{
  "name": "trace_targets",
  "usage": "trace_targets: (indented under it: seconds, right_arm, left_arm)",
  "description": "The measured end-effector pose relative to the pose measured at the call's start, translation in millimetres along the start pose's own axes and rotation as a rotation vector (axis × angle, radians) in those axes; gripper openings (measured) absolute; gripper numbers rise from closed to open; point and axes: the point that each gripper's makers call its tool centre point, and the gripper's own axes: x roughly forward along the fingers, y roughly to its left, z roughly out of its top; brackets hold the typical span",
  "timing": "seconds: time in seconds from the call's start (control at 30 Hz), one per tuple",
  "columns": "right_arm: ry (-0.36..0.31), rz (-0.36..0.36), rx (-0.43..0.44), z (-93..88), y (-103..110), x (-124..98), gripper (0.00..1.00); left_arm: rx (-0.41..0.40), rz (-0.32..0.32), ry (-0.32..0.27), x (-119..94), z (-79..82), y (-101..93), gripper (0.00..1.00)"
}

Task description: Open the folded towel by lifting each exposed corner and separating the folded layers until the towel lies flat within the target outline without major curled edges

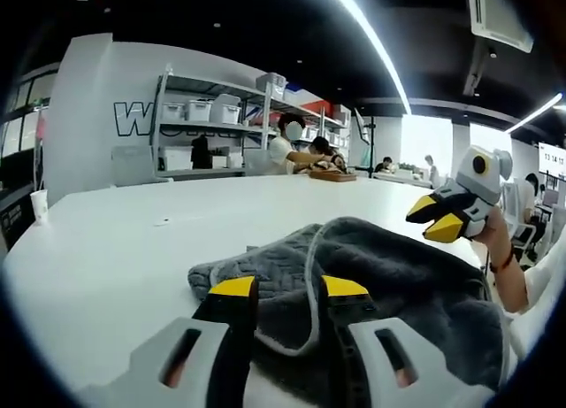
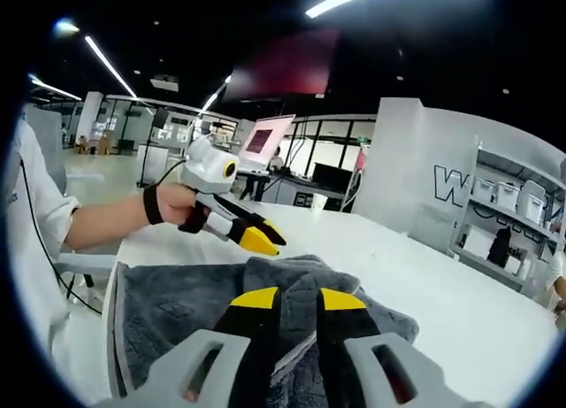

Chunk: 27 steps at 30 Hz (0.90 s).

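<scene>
The left gripper [image 1: 287, 288] sits nearest in the left gripper view, its yellow-tipped jaws a little apart and straddling a pale piped hem of the towel [image 1: 398, 288]; whether they pinch that hem or only rest astride it, I cannot tell. The towel, grey and quilted, lies in a rumpled heap on the white tabletop [image 1: 133, 240], close to the near edge by the person, with one fold humped up over the rest.

In the right gripper view the right gripper [image 2: 298, 298] is likewise low over the towel [image 2: 177, 306], jaws slightly parted with a raised fold of cloth between or just beyond the tips; a firm grip is not certain. There the other gripper [image 2: 252, 235], held in a hand [image 2: 172, 204], hangs above the far part of the cloth with its jaws nearly together and nothing in them.

The work looks to be mid-unfolding: layers remain doubled and bunched, nowhere near flat, and no target outline can be made out. The next move would call for a sure hold on a single layer at a hem or corner, then drawing it outward and away from the heap while the other tool pins or lifts the opposite side.

Beyond are shelves [image 1: 212, 125] with bins and people seated at a far table.
</scene>
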Motion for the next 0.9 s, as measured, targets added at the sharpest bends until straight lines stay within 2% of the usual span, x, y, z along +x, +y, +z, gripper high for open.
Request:
trace_targets:
  seconds: [0.23, 0.57, 0.73, 0.9]
  right_arm:
    - [-0.005, -0.008, 0.007, 2.5, -5, 3, 0.1]
    - [-0.01, -0.002, 0.024, 5.5, -8, 9, 0.12]
    - [-0.007, -0.002, 0.031, 4.8, -10, 13, 0.12]
    - [-0.006, -0.002, 0.044, 2.4, -12, 16, 0.13]
  left_arm:
    - [-0.011, 0.004, 0.001, 3, -1.9, -2.0, 0.26]
    - [-0.038, 0.022, 0.0, 10, -0.5, 10.2, 0.26]
    - [-0.067, 0.023, 0.012, 14, -5.2, 12.8, 0.27]
    - [-0.063, 0.043, 0.024, 18, -8.7, 14.9, 0.27]
